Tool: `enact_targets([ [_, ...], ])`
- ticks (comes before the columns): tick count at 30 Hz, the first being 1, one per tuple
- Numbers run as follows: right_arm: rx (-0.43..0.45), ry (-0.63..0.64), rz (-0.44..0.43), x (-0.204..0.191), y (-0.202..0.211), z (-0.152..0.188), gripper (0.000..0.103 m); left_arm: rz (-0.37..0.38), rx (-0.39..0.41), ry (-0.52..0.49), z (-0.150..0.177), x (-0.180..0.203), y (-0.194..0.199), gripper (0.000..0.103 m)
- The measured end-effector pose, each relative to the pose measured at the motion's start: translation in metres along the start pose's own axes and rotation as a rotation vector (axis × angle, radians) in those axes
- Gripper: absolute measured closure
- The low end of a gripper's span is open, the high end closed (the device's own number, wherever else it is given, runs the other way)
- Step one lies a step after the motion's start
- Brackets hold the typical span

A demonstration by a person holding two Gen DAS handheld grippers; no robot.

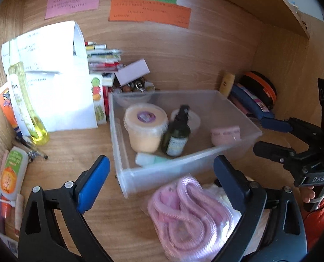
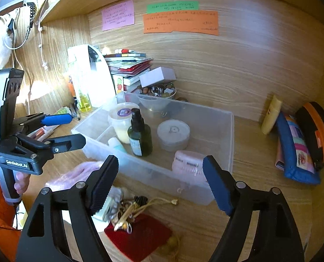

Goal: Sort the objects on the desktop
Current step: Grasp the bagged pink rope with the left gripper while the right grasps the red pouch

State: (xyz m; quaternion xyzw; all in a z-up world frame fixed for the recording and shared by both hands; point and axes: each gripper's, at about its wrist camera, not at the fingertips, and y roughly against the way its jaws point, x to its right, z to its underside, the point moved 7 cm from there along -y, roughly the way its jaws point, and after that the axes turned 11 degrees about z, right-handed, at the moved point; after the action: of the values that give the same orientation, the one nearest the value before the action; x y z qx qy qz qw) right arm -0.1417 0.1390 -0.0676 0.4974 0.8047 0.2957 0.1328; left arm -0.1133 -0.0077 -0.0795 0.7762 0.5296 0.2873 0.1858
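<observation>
A clear plastic bin point(image 1: 183, 166) point(image 2: 218, 187) stands on the wooden desk. It holds a cream tub point(image 1: 145, 128) point(image 2: 121, 120), a dark spray bottle point(image 1: 178, 131) point(image 2: 139, 133), a pink jar point(image 1: 226, 134) point(image 2: 187, 163), a round clear container point(image 2: 173, 135) and a small mint tube point(image 1: 149, 159). My left gripper point(image 1: 162, 170) is open and empty, in front of the bin, above a bagged pink coil point(image 1: 183, 214). My right gripper point(image 2: 161, 179) is open and empty at the bin's near wall. Each gripper shows in the other's view, the right one point(image 1: 269, 137) and the left one point(image 2: 74, 131).
Papers and books point(image 1: 52, 76) are stacked at the back left, with a yellow bottle point(image 1: 28, 104) and tubes by the left wall. A blue pouch point(image 2: 297, 150), an orange-black case point(image 2: 317, 131) and a cream tube point(image 2: 271, 115) lean at the right. A red pouch point(image 2: 140, 235) with trinkets lies near.
</observation>
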Motion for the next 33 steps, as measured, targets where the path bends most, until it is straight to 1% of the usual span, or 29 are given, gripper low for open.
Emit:
enact_targets([
  [6, -0.032, 0.001, -0.014, -0.005, 0.003, 0.02, 0.026, 0.006, -0.072, -0.027, 0.029, 0.015, -0.006, 0.005],
  [10, -0.068, 0.027, -0.023, -0.013, 0.003, 0.038, 0.026, 0.017, -0.089, -0.017, 0.043, 0.019, -0.005, 0.005],
  [13, -0.096, 0.048, -0.027, -0.018, 0.003, 0.05, 0.026, 0.018, -0.1, 0.001, 0.051, 0.015, -0.001, 0.005],
  [17, -0.117, 0.057, -0.006, -0.015, 0.005, 0.063, 0.026, 0.012, -0.132, 0.011, 0.064, 0.004, 0.003, 0.004],
  [19, -0.131, 0.043, 0.01, -0.009, 0.006, 0.07, 0.026, -0.011, -0.148, 0.007, 0.071, -0.003, 0.007, 0.004],
  [21, -0.141, 0.023, 0.015, -0.002, 0.007, 0.074, 0.026, -0.018, -0.166, 0.019, 0.077, -0.011, 0.011, 0.004],
  [24, -0.158, -0.007, 0.013, 0.006, 0.009, 0.08, 0.026, -0.007, -0.189, 0.04, 0.082, -0.016, 0.012, 0.004],
  [28, -0.161, 0.002, 0.026, 0.008, 0.013, 0.083, 0.026, 0.011, -0.199, 0.046, 0.081, -0.016, 0.007, 0.004],
  [33, -0.171, 0.025, 0.023, 0.003, 0.011, 0.086, 0.026, 0.048, -0.24, 0.046, 0.081, -0.012, -0.013, 0.004],
])
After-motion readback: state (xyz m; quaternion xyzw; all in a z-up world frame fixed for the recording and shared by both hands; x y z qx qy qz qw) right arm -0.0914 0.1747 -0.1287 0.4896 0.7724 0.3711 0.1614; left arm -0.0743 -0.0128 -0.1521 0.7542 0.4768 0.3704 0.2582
